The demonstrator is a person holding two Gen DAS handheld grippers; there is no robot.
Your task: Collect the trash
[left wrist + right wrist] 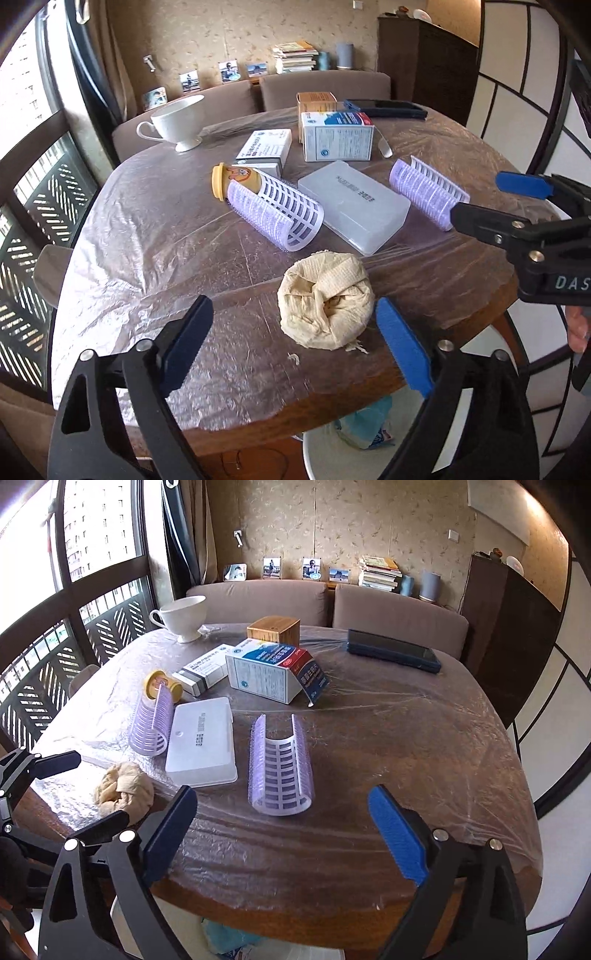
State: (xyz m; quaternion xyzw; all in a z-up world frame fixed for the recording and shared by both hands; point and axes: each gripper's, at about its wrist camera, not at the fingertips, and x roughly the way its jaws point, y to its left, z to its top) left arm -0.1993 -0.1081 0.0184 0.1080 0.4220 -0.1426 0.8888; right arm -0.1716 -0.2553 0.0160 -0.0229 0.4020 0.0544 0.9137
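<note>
Plastic-covered worktop [406, 738]: one white cup [183, 616], two purple hair rollers [280, 771], one crumpled paper wad [325, 299] near front edge. Left tongs [291, 350] spread around wad, untouched; right tongs [280, 834] spread, empty.

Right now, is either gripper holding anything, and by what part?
Nothing is held. The left gripper is open around the paper wad without touching; the right gripper is open before a curler.

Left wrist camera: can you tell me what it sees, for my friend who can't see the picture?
The open left gripper hovers around a crumpled beige paper wad near the edge of a plastic-covered table. Behind the wad lie two purple hair rollers, a white plastic case, medicine boxes and a white cup.
</note>
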